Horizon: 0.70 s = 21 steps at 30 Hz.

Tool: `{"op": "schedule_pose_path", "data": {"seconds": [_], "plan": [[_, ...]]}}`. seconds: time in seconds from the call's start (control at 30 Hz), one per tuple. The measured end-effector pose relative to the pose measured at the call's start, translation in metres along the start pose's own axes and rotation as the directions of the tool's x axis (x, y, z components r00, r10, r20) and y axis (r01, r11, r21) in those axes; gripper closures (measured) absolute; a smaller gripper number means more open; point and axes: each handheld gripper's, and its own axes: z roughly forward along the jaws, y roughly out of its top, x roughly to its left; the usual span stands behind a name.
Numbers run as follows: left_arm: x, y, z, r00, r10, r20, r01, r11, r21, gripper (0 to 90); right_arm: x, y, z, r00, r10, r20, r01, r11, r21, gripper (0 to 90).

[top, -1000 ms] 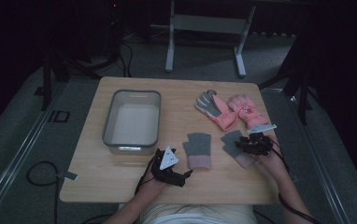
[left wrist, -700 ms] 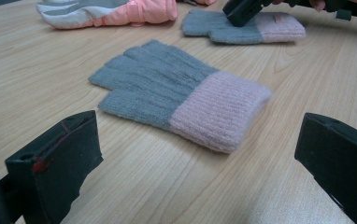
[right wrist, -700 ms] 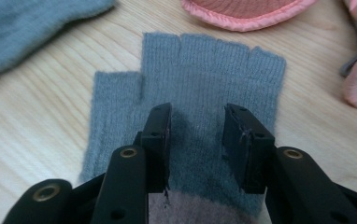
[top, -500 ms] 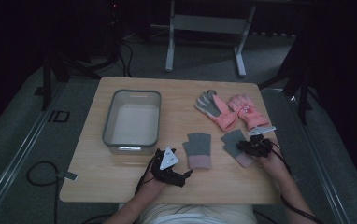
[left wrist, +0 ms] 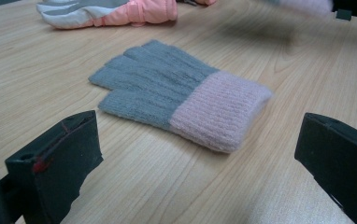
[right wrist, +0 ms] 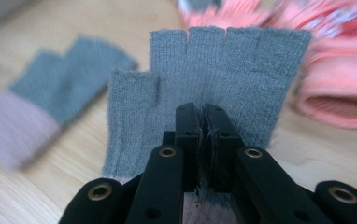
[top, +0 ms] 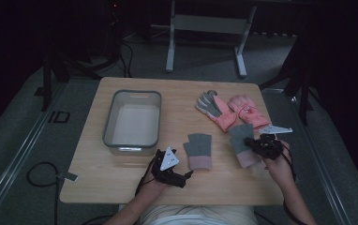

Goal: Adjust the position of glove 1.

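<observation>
grey glove (right wrist: 204, 84): right of tabletop centre, pinched by right gripper (top: 257, 144), fingers clamped together on the knit near the cuff; likely being lifted for moving.
second grey glove (left wrist: 181, 100): flat on tabletop (top: 177, 93), pink cuff toward the person, just ahead of left gripper (top: 179, 176).
left fingers: wide apart, lined up on that cuff.
pink gloves (top: 235, 110): behind, overlapping.
bin (top: 132, 140): left, looks empty; probable drop spot.
</observation>
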Motion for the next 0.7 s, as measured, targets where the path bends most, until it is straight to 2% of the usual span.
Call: {"op": "schedule_pose_path", "data": {"seconds": [0.07,0.13,0.2,0.27,0.37,0.5,0.67,0.7], "plan": [[0.000,0.000,0.000,1.0000,0.002,-0.001,-0.002,1.0000,0.000,0.0,0.006,0.005,-0.011,0.9991,0.039,0.017,-0.039,0.999,-0.015,85.1],[-0.001,0.000,0.000,1.0000,0.004,-0.002,-0.004,1.0000,0.000,0.0,0.013,0.010,-0.024,0.9946,0.090,0.051,-0.088,0.995,-0.042,85.2],[-0.001,0.000,0.000,1.0000,0.004,-0.002,-0.004,1.0000,0.000,0.0,0.019,0.012,-0.030,0.9906,0.110,0.082,-0.106,0.993,-0.049,85.1],[-0.001,0.000,0.000,1.0000,0.003,-0.003,-0.003,1.0000,-0.001,0.0,0.025,0.014,-0.035,0.9826,0.144,0.118,-0.137,0.989,-0.062,85.1],[-0.001,0.000,0.000,1.0000,0.004,-0.003,-0.004,1.0000,-0.001,0.0,0.029,0.015,-0.037,0.9736,0.176,0.145,-0.167,0.983,-0.075,85.1],[-0.001,0.000,0.000,1.0000,0.001,-0.004,-0.001,1.0000,-0.003,0.0,0.038,0.008,-0.028,0.9593,0.207,0.192,-0.198,0.978,-0.068,85.2],[-0.001,0.000,0.000,1.0000,0.006,-0.006,-0.006,1.0000,-0.001,0.0,0.045,-0.002,-0.007,0.9538,0.225,0.200,-0.222,0.974,-0.038,85.2],[-0.001,0.000,0.000,1.0000,0.006,-0.006,-0.006,1.0000,-0.001,0.0,0.046,-0.005,-0.003,0.9510,0.240,0.196,-0.237,0.971,-0.036,85.2]]}}
